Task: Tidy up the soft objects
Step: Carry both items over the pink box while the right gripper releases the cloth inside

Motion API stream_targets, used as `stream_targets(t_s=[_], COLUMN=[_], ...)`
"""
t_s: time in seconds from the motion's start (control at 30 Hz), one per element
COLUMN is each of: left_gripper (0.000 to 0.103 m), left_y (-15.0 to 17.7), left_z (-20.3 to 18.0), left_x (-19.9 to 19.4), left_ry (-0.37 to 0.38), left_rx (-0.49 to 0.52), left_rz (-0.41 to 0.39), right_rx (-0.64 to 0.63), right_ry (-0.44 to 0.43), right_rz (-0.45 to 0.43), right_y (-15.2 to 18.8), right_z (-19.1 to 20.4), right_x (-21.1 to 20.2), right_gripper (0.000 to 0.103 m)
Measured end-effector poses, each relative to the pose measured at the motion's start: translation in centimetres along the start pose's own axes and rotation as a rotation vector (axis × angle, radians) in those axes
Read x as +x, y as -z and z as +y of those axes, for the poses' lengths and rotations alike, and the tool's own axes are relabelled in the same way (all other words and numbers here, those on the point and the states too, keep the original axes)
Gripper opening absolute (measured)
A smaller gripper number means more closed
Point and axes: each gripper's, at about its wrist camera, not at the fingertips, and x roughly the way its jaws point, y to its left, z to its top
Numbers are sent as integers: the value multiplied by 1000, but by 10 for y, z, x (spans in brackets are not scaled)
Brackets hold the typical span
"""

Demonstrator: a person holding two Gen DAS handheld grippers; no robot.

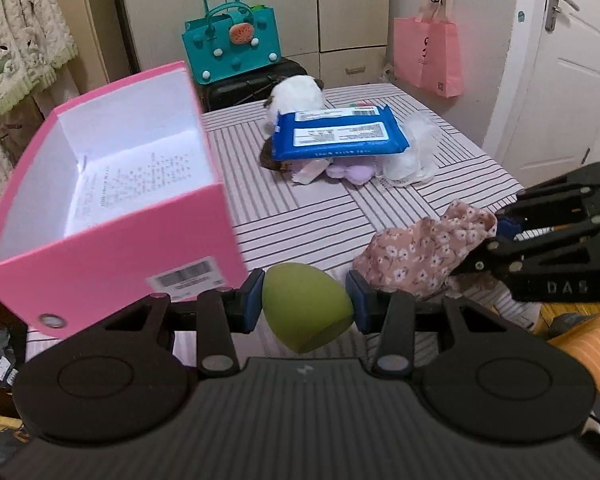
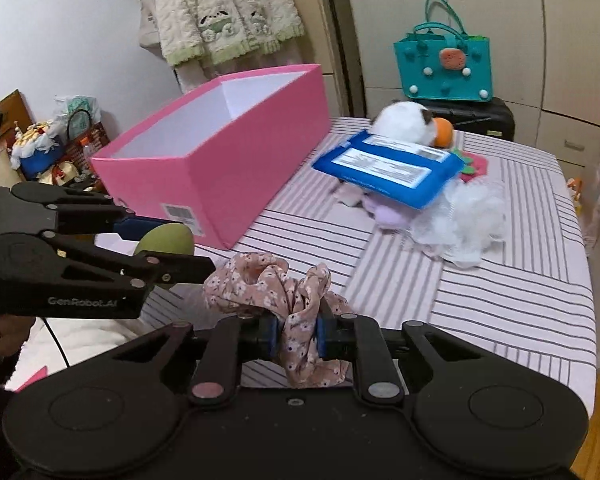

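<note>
My left gripper (image 1: pixel 306 306) is shut on a green egg-shaped sponge (image 1: pixel 306 312), held above the striped table (image 1: pixel 300 216) beside the open pink box (image 1: pixel 112 200). My right gripper (image 2: pixel 297 338) is shut on a pink floral fabric scrunchie (image 2: pixel 276 288), lifted over the table's near edge. In the left wrist view the scrunchie (image 1: pixel 416 256) and right gripper (image 1: pixel 496 226) sit at the right. In the right wrist view the left gripper (image 2: pixel 160 248) with the sponge (image 2: pixel 166 240) shows at the left. The pink box (image 2: pixel 220 160) holds only printed paper.
A heap lies mid-table: a blue wipes pack (image 1: pixel 336 132) on a white plush toy (image 1: pixel 298 94), a lilac soft item (image 1: pixel 352 170) and a white mesh puff (image 1: pixel 412 152). Behind stand a teal bag (image 1: pixel 230 46) on a black case and a hanging pink bag (image 1: pixel 428 54).
</note>
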Motion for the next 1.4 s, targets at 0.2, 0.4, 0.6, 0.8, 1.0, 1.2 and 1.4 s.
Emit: stream_targets(t_s=[0.2,0.4,0.6,0.8,1.0,1.2,1.4], left_gripper=[43,43,43,43,43,43,45], left_y=[-4,-11,-22,-40,-68,-99,-128], left_z=[32,62,86,110,141,169,195], left_x=[-23,-43,-53,-55,-47,-10,41], left_ry=[0,44,95,100,95,7,-31], left_rx=[3,14,5,-9,-38,-35,-51], left_rz=[22,68,95,68,29,53,86], right_rx=[-17,-66,-121,-139,-183,-330,-421], right_ry=[-48,-112,-169,-190,-198,-95,-83], right_rz=[29,56,56,52,-21,10,100], right_y=[-19,-47,-78,-114,-158,-205,-244], right_z=[21,42,56,63,66,63,59], right_x=[0,-3,-1,15,31,79,142], right_gripper=[21,21,21,21,22,22,22])
